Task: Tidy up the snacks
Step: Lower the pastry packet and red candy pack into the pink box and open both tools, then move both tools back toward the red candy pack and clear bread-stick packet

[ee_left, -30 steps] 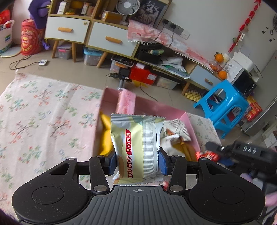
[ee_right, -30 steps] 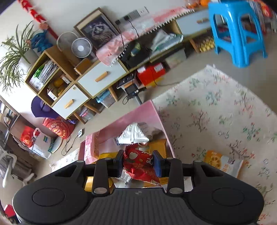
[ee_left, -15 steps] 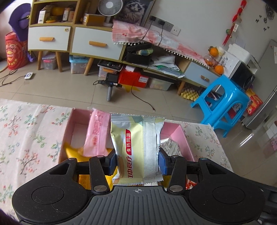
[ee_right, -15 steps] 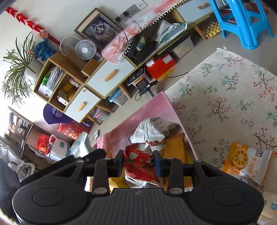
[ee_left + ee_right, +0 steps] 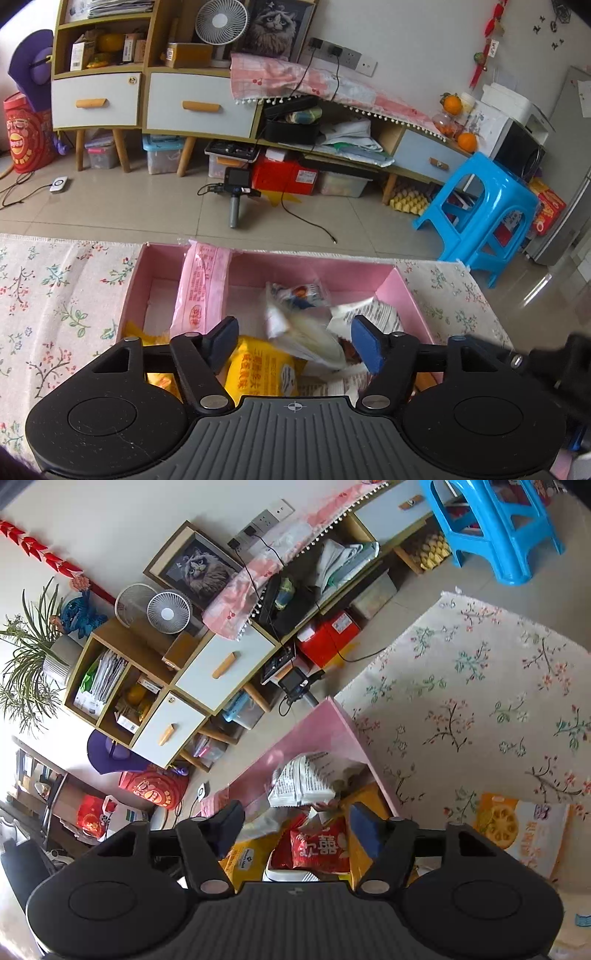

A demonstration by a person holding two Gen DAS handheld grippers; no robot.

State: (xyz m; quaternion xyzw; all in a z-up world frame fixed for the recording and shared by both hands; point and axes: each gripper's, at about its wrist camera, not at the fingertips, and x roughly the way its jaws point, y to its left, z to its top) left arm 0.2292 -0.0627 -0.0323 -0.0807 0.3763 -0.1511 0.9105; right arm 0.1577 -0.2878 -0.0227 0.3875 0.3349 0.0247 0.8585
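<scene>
A pink box (image 5: 317,266) stands on the flowered cloth and holds several snack packets. My left gripper (image 5: 295,341) is open above it; the pale yellow-green packet (image 5: 306,336) lies blurred in the box between its fingers, beside a pink packet (image 5: 201,288) and a yellow packet (image 5: 258,373). My right gripper (image 5: 297,829) is open above the box (image 5: 325,731); the red packet (image 5: 319,849) lies in the box just below its fingers, near a white printed packet (image 5: 301,782). An orange-and-white biscuit packet (image 5: 517,830) lies on the cloth to the right of the box.
The flowered cloth (image 5: 480,686) covers the table on both sides of the box. Beyond the table's far edge are tiled floor, a blue stool (image 5: 480,214), low cabinets (image 5: 177,103) and storage bins.
Both grippers have opened. The yellow-green packet dropped from the left gripper into the box; the red packet dropped from the right gripper into the box. Both views shifted over the box.
</scene>
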